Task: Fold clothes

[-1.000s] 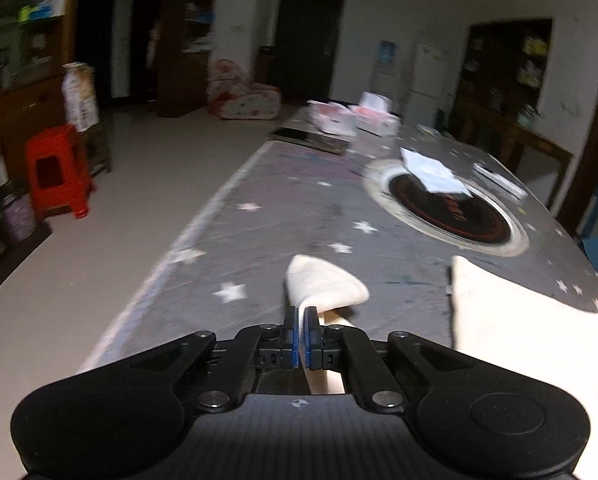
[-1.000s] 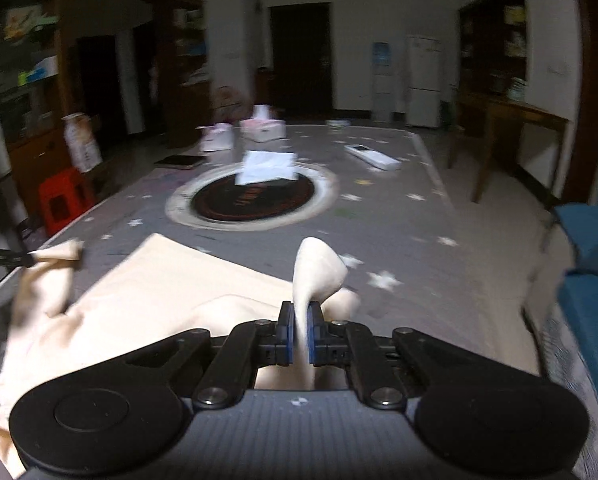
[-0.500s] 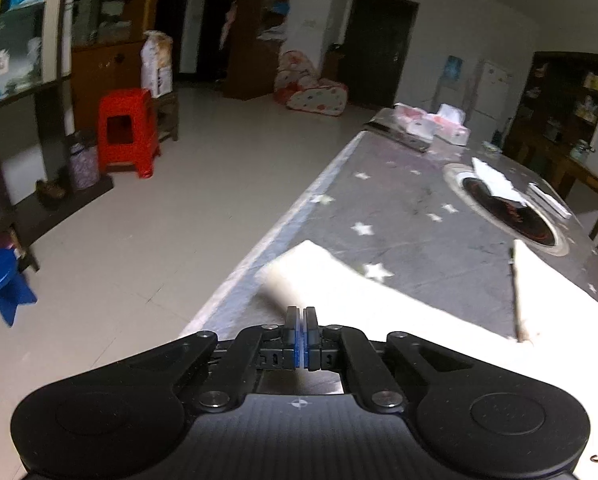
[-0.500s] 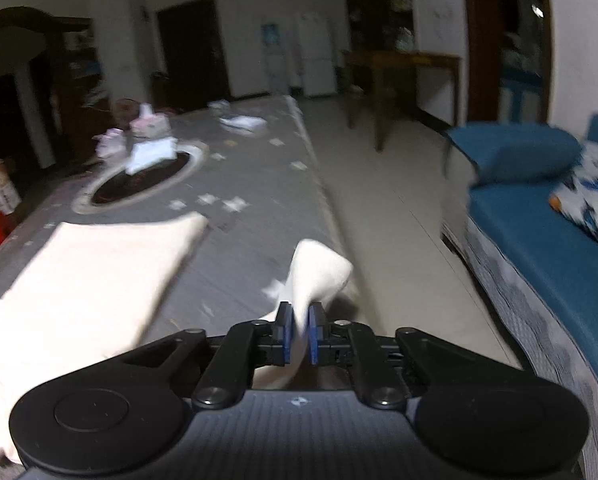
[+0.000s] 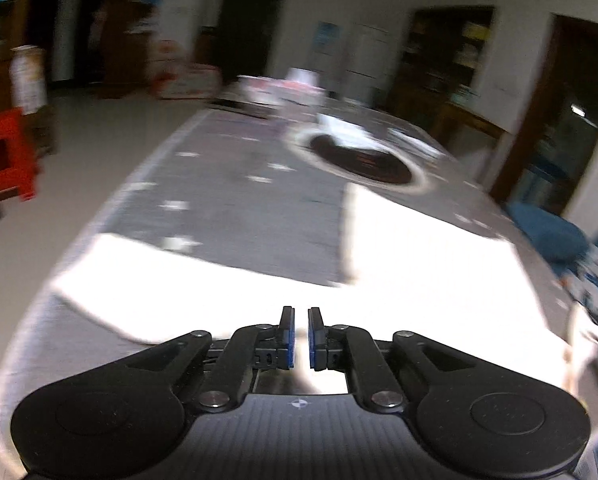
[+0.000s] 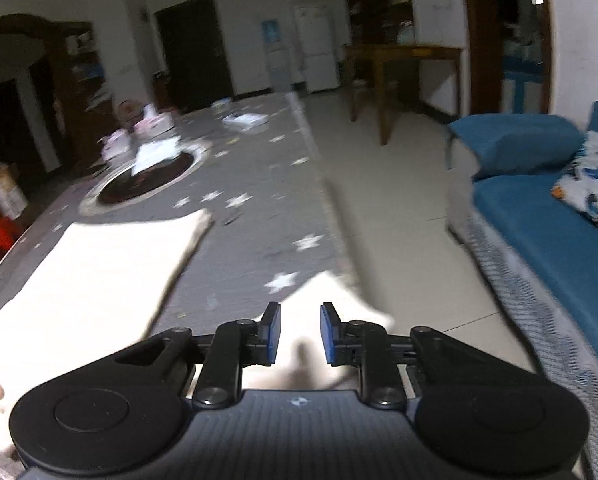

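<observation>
A cream garment point(image 5: 419, 264) lies spread flat on the grey star-patterned table point(image 5: 235, 184). In the left wrist view it fills the near table, one sleeve running left toward the table edge. My left gripper point(image 5: 301, 334) hovers just above it, jaws slightly parted, nothing between them. In the right wrist view the garment's body point(image 6: 99, 268) lies at left and a sleeve tip point(image 6: 331, 296) sits right under my right gripper point(image 6: 299, 332), which is open and holds nothing.
A round dark hotplate point(image 5: 363, 160) with white paper on it is set into the table's middle. Tissue boxes point(image 6: 155, 124) stand further back. A red stool point(image 5: 3, 152) is on the floor at left, a blue sofa point(image 6: 547, 216) at right.
Both grippers were shut on the garment's sleeves and have opened, letting them go onto the table. The garment now lies spread flat. The left view has swung back toward the table.
</observation>
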The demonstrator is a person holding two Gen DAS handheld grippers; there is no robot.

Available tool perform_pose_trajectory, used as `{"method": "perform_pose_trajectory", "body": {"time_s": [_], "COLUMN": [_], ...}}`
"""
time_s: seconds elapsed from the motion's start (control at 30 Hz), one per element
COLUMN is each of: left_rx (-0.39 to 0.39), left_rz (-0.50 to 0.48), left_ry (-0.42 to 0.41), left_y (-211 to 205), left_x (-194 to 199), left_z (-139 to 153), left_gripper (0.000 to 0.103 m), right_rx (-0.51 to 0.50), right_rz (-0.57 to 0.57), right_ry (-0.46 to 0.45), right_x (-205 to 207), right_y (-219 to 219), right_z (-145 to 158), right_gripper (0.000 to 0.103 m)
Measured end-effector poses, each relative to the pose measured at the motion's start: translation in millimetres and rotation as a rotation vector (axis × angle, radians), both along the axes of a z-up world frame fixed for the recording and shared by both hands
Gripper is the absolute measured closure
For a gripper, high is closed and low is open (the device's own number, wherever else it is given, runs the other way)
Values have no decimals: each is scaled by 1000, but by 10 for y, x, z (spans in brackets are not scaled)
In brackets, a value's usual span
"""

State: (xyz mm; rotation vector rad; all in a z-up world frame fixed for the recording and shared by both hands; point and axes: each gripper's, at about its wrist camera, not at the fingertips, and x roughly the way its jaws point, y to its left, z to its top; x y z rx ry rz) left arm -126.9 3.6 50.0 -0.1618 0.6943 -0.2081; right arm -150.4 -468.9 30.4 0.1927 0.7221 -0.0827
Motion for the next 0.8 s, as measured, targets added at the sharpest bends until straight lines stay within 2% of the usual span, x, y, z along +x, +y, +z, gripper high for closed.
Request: {"method": "perform_pose_trajectory", "body": {"time_s": [0.1,0.23,0.3,0.37,0.43,0.5,0.57,0.6,0.67,0.7,0.8], "left_rx": [-14,-14,-16,-11,-5,3,11,12,9,6,5], "left_rz": [-115,-241,-296,-344,-390,-425,-450,-460,-471,-474,-477], "left_ry": [10,24,27,33,44,54,64,63,58,58,58], "left_y": [-285,-621,-743,-842,-935,-997,-1033,-1032,-1016,-1006,-1011], "left_x": [2,-16,-38,-70,-105,-151,-207,-240,-269,-278,-289], "left_z": [-25,-85,-117,-154,-195,-236,-274,-281,-286,-287,-287], "left_gripper": [87,81,74,74,74,74,73,73,70,69,67], "right_rx": [11,1,-16,-23,-35,-52,-69,-78,-96,-105,-103], "right_rz": [28,13,0,5,7,5,4,3,1,0,-15], "right_ry": [9,35,41,41,42,44,45,46,48,49,24], "right_x": [73,177,210,231,255,259,262,263,266,268,190], "right_y": [73,127,152,181,213,215,216,216,216,216,171], "right_z": [-13,-99,-126,-133,-142,-143,-144,-144,-145,-145,-107], "right_gripper": [74,66,63,55,55,58,70,73,94,97,99]}}
